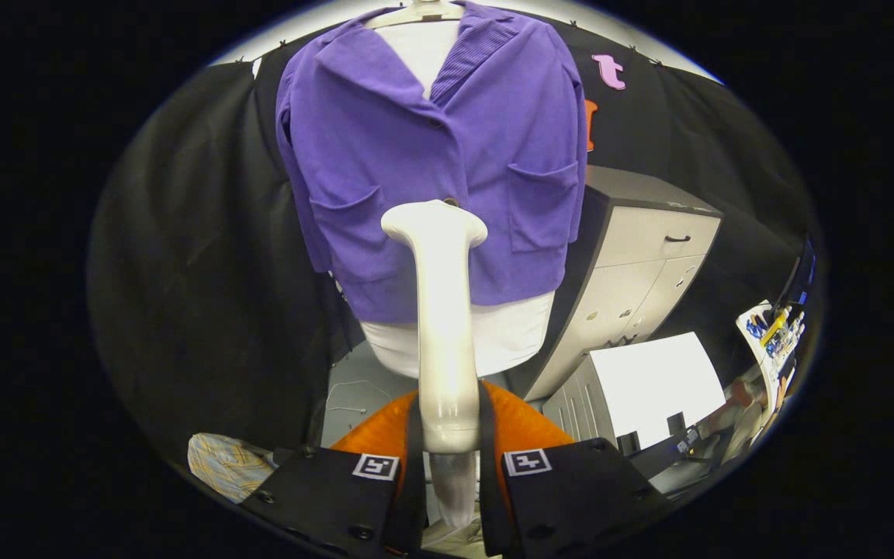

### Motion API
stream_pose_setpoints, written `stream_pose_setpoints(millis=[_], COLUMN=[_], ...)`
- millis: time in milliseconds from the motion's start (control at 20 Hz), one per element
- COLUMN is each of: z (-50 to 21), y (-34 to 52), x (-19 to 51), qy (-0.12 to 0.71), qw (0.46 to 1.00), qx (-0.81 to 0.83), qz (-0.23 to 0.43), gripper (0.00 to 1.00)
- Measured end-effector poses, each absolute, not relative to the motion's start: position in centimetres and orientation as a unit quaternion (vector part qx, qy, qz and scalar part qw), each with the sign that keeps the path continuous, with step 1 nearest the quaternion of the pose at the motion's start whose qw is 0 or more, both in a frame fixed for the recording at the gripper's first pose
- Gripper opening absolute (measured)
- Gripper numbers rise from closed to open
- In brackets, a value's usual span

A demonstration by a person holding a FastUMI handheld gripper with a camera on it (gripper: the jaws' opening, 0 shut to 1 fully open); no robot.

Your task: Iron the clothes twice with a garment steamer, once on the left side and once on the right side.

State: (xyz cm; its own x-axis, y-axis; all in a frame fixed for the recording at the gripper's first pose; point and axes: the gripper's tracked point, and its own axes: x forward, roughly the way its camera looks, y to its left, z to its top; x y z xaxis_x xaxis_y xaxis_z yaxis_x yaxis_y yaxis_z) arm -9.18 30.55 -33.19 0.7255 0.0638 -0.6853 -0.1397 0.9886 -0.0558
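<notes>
1. Jaws clamp the white steamer (445, 326) at its handle, frame centre.
2. Steamer head meets the purple jacket (431, 155) near its hem, top centre.
3. Grey cabinet (633, 264) sits right; nothing blocks.

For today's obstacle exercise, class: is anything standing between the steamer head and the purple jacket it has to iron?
Nothing visible does. The gripper is shut on the garment steamer, whose head sits right at the purple jacket, low on its front between the two pockets.

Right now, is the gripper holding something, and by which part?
Yes: the gripper is shut on the garment steamer, gripping its handle's lower end.
</notes>
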Motion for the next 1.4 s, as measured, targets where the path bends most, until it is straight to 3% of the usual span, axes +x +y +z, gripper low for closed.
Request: stream_pose_setpoints(millis=[500,900,1400], z=[-24.2,-15.8,-3.1], y=[21.6,12.1,3.8], x=[-3.9,0.7,2.1], qy=[0.288,0.201,0.083], qw=[0.956,0.979,0.995], qx=[-0.031,0.009,-0.01], qz=[0.042,-0.017,-0.051], gripper=[0.36,0.36,0.35])
